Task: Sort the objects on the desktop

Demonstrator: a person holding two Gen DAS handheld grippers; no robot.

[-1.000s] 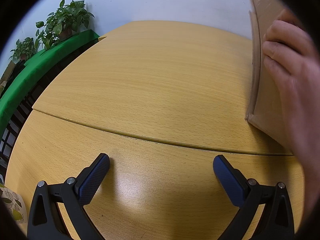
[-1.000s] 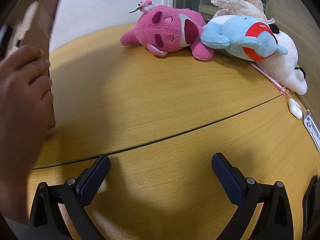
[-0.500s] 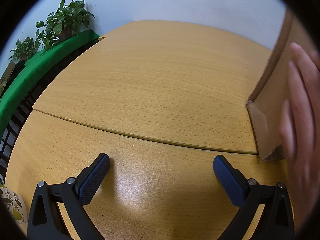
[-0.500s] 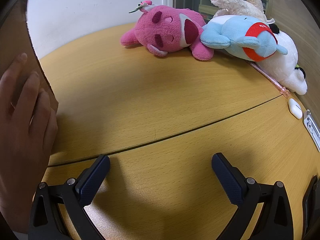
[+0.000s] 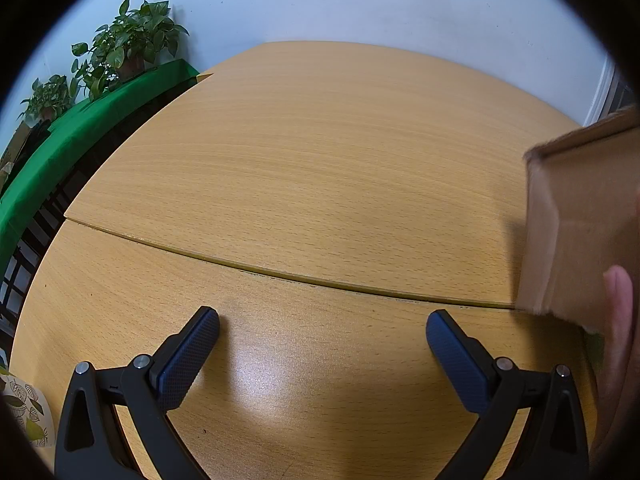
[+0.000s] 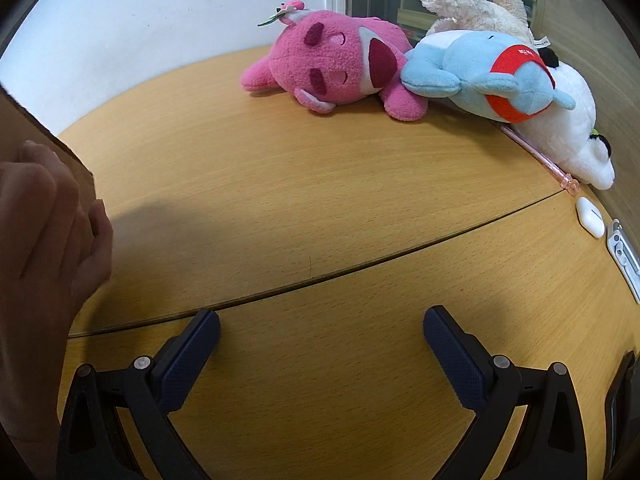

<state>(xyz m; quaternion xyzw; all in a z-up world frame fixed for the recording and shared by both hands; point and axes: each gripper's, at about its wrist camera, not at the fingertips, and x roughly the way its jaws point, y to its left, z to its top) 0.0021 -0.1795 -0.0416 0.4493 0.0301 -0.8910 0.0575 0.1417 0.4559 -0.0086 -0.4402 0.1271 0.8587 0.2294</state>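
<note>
A pink plush [image 6: 336, 64], a blue plush with a red collar [image 6: 488, 72] and a white plush [image 6: 560, 120] lie at the far right of the wooden table [image 6: 280, 184]. A bare hand [image 6: 44, 240] holds a cardboard box [image 5: 576, 216] on the table between the two grippers; the box also shows at the left edge of the right wrist view [image 6: 36, 140]. My left gripper [image 5: 322, 332] is open and empty over bare table. My right gripper [image 6: 322, 330] is open and empty, well short of the plush toys.
A pink pen [image 6: 540, 156], a white earbud case [image 6: 590, 222] and a white flat tool [image 6: 624, 256] lie along the table's right edge. Potted plants [image 5: 120, 52] stand on a green ledge [image 5: 80, 140] beyond the table's left edge. A white wall stands behind.
The hand has lowered and turned the cardboard box from upright down toward the table, between the two grippers. Both grippers have stayed still and open.
</note>
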